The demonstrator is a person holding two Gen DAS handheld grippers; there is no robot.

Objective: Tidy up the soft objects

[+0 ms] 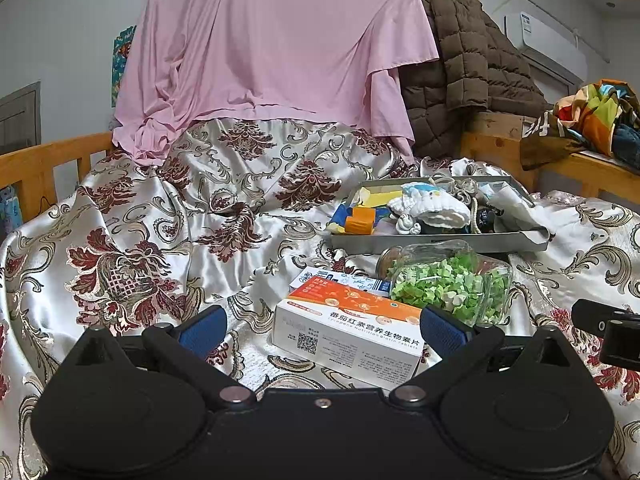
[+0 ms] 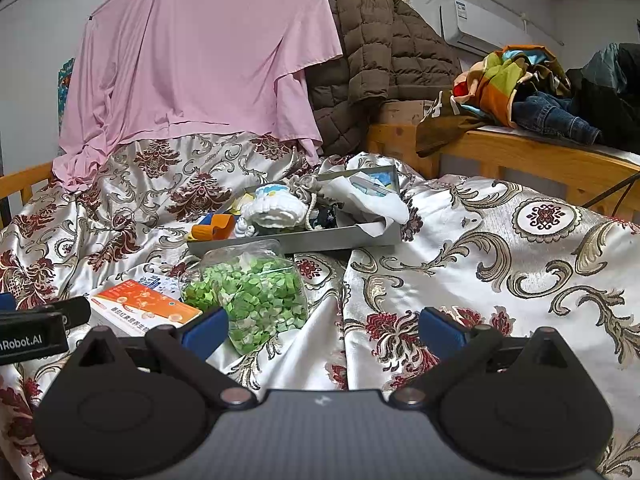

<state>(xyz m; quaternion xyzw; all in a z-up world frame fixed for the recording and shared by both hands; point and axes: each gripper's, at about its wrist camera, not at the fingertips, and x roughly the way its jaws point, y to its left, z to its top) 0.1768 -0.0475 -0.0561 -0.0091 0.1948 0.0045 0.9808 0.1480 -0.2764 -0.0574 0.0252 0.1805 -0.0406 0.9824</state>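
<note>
Satin quilt (image 1: 168, 216), cream with dark red floral print, covers the bed and carries everything. Left gripper (image 1: 324, 330) is spread wide, nothing between its blue pads (image 1: 204, 330); the near end of the box (image 1: 348, 330) sits in the gap, not touched as far as I can tell. Right gripper (image 2: 324, 330) is also wide and empty, hovering over bare quilt, with its left pad just in front of the jar (image 2: 250, 296).

Box: white with orange top, lying flat, a second smaller box (image 1: 340, 280) tucked under its far edge. Jar is clear, lying on its side, full of green paper bits, touching the box's right side.

Soft stuff is in the grey tray (image 1: 440, 242) beyond the jar: white knitted piece (image 1: 434, 208) in the middle, beige cord (image 1: 460, 188) behind it, white cloth (image 1: 516, 204) draped over the right rim. Orange and blue item (image 1: 360, 220) at the tray's left end, hanging over the rim; yellow piece (image 1: 380, 198) behind it.

Background: pink sheet (image 1: 272, 48) hung behind the bed, brown puffer jacket (image 1: 468, 64) to its right, pile of colourful clothes (image 2: 516, 80) on the wooden rail (image 2: 532, 160).
</note>
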